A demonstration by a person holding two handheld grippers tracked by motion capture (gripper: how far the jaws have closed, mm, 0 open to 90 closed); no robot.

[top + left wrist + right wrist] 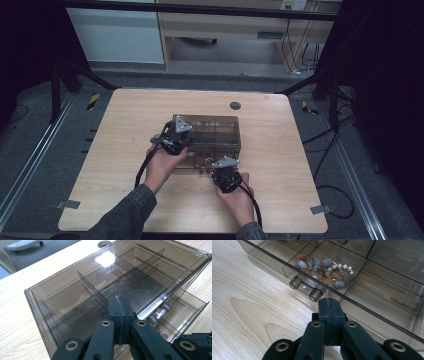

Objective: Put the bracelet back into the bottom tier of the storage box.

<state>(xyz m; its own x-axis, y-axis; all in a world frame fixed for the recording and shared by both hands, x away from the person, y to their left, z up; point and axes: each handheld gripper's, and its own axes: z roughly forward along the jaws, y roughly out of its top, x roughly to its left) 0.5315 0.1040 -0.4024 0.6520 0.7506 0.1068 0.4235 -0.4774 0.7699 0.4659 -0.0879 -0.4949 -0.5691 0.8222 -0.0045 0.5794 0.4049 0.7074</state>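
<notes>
A smoky clear plastic organiser box with inner dividers stands mid-table, its bottom drawer pulled partly out toward the person. In a drawer compartment lies a beaded bracelet of pearl, grey and orange beads. The drawer's clear handle juts out at its front. My left gripper is shut, its tips resting over the box's top near edge. My right gripper is shut and empty, just short of the drawer handle.
The wooden table has bare surface left, right and in front of the box. A round grommet sits near the far edge. Cables and dark stands surround the table on the floor.
</notes>
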